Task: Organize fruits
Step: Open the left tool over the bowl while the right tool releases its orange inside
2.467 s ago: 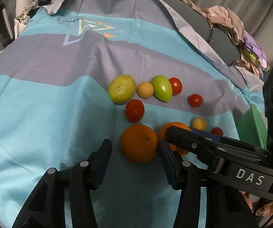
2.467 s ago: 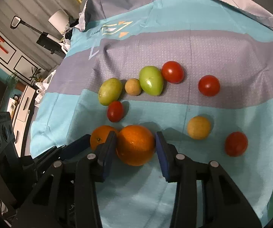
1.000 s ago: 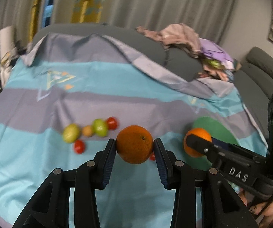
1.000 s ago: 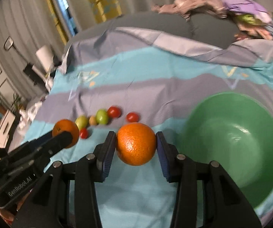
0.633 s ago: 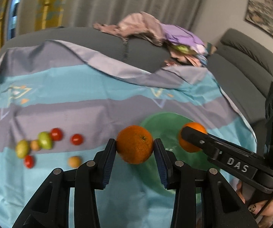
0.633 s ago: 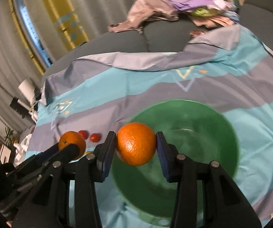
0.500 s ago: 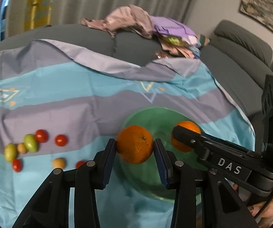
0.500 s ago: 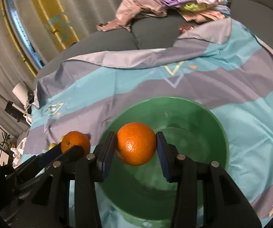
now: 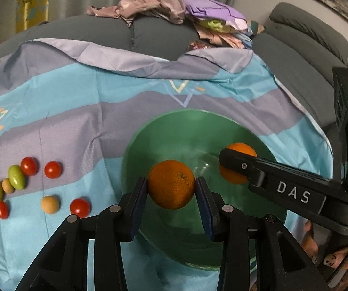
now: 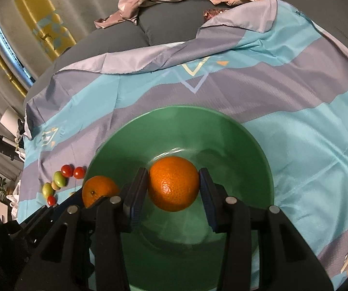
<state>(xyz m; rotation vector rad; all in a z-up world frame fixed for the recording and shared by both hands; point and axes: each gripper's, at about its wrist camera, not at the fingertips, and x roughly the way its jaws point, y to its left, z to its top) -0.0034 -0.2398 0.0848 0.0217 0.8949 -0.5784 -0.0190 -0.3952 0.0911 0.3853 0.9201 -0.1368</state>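
Note:
My left gripper [image 9: 171, 189] is shut on an orange [image 9: 171, 183] and holds it above the left part of a green bowl [image 9: 154, 133]. My right gripper [image 10: 174, 189] is shut on a second orange [image 10: 174, 183] above the middle of the same bowl [image 10: 246, 145]. The right gripper's orange also shows in the left wrist view [image 9: 240, 149], and the left one's in the right wrist view [image 10: 98, 190]. Small red tomatoes [image 9: 52, 169], green fruits [image 9: 16, 180] and yellowish fruits [image 9: 50, 204] lie on the cloth left of the bowl.
A blue and grey striped cloth [image 9: 76, 97] covers the surface. A grey sofa [image 9: 161, 36] with a heap of clothes [image 9: 174, 2] stands behind. A hand with painted nails [image 9: 331, 259] holds the right gripper.
Both grippers have carried their oranges from the fruit cluster rightward to over the green bowl. The bowl now looks larger and closer under both oranges.

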